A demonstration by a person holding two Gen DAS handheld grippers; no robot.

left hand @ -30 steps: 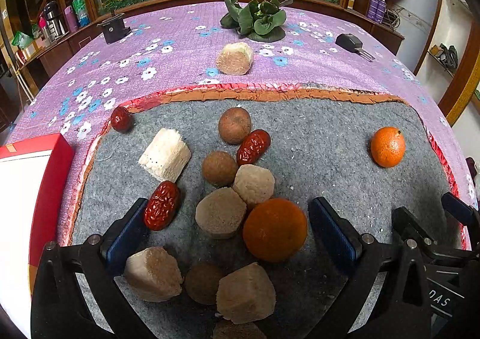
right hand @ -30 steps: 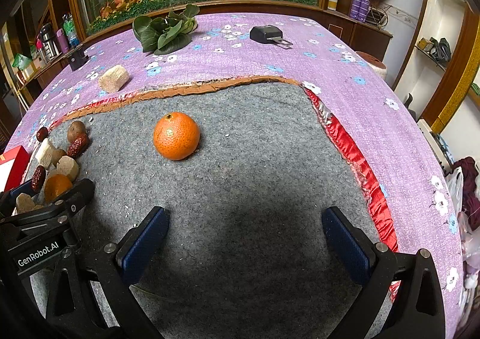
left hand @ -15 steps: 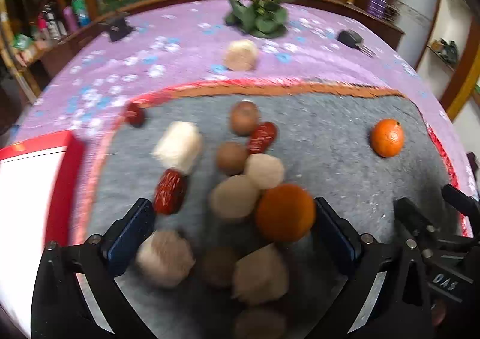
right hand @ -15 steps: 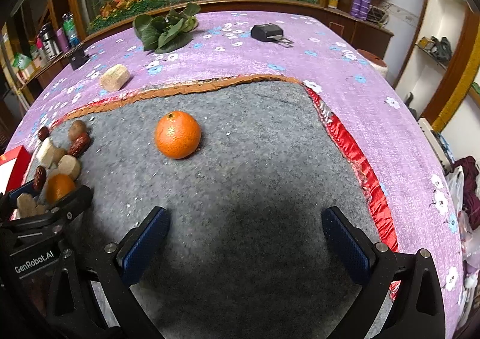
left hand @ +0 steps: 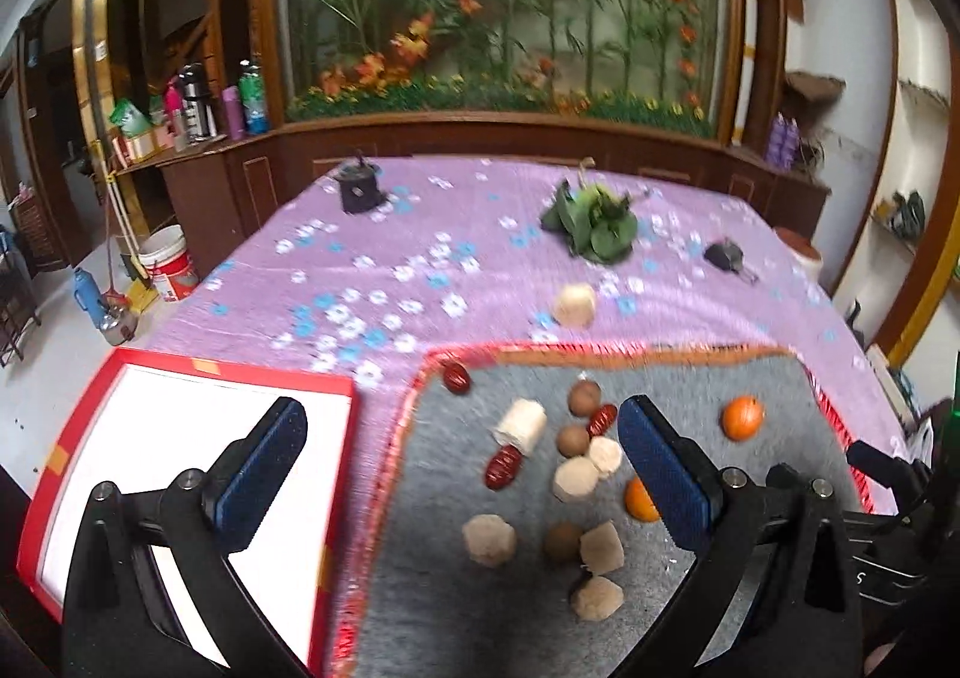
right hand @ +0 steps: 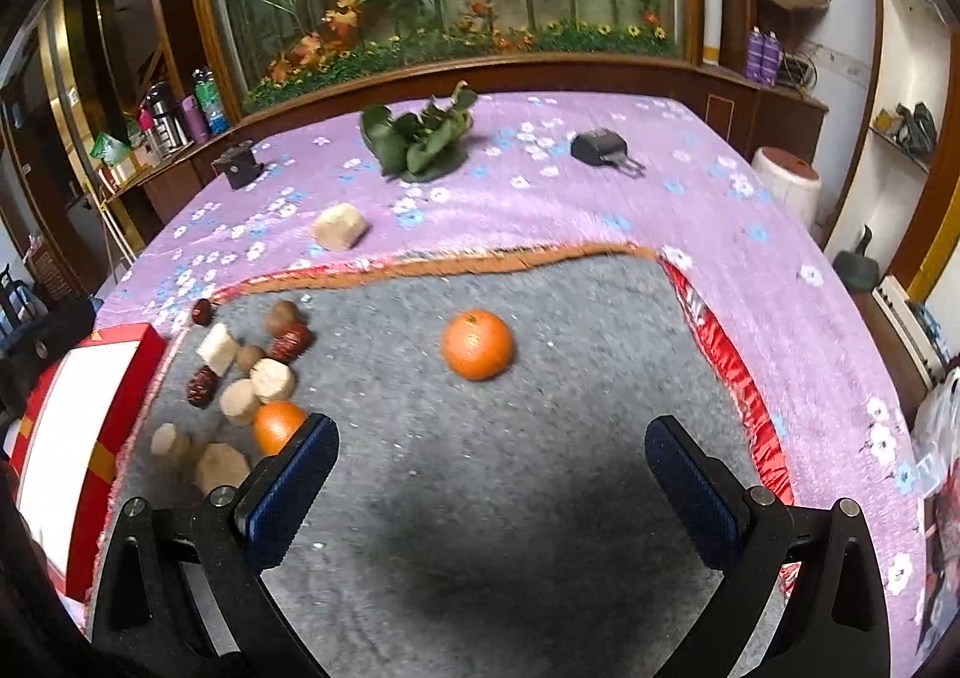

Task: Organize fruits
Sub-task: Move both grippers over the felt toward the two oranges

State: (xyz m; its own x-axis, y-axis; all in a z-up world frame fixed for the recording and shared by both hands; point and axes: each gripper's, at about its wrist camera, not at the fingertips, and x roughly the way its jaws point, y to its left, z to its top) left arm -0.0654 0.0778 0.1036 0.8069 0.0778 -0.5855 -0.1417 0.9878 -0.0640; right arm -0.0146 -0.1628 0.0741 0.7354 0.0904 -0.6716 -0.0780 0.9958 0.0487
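I see the purple flowered table (left hand: pixel 420 282) under both cameras, its near edge cut off by my rigs; the grey felt mat (right hand: pixel 540 438) lies on it. Left of the mat sits the red box (left hand: pixel 354 438), its white inside bare, partly hidden behind my left gripper (left hand: pixel 462 474), whose jaws stand wide apart, holding nothing. My right gripper (right hand: pixel 489 477) also gapes empty above the mat. One orange (right hand: pixel 477 344) lies alone mid-mat; a second orange (right hand: pixel 277 426) is half hidden behind a blue pad beside the heap of fruits (left hand: pixel 558 468). Blur makes the brown pieces hard to identify
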